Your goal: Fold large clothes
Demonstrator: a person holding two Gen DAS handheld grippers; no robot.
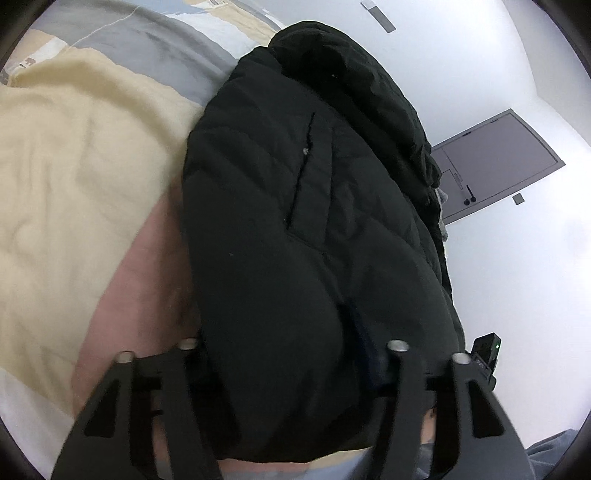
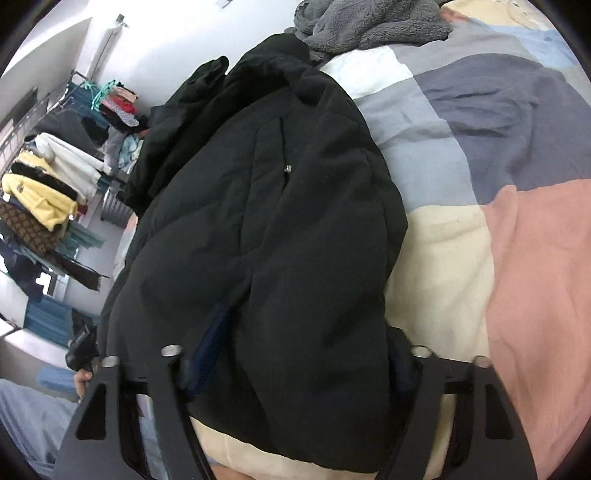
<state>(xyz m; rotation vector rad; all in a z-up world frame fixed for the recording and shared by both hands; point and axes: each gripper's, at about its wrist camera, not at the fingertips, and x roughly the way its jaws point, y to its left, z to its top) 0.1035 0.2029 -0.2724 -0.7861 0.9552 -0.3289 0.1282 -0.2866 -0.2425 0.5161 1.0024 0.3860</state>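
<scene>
A large black padded jacket (image 1: 303, 229) lies bunched lengthwise on a patchwork bed cover (image 1: 74, 184). It has a chest pocket with a small metal snap. In the left wrist view the jacket's near end bulges between the two fingers of my left gripper (image 1: 291, 347), which stand wide apart around it. In the right wrist view the same jacket (image 2: 266, 229) fills the middle, and its near end sits between the spread fingers of my right gripper (image 2: 295, 350). The fingertips of both grippers are hidden by the cloth.
The bed cover (image 2: 498, 221) has cream, pink, grey and blue patches. A grey fleece garment (image 2: 369, 22) lies at the far end of the bed. A clothes rack with hanging clothes (image 2: 55, 184) stands left of the bed. A grey door (image 1: 498, 162) is in the white wall.
</scene>
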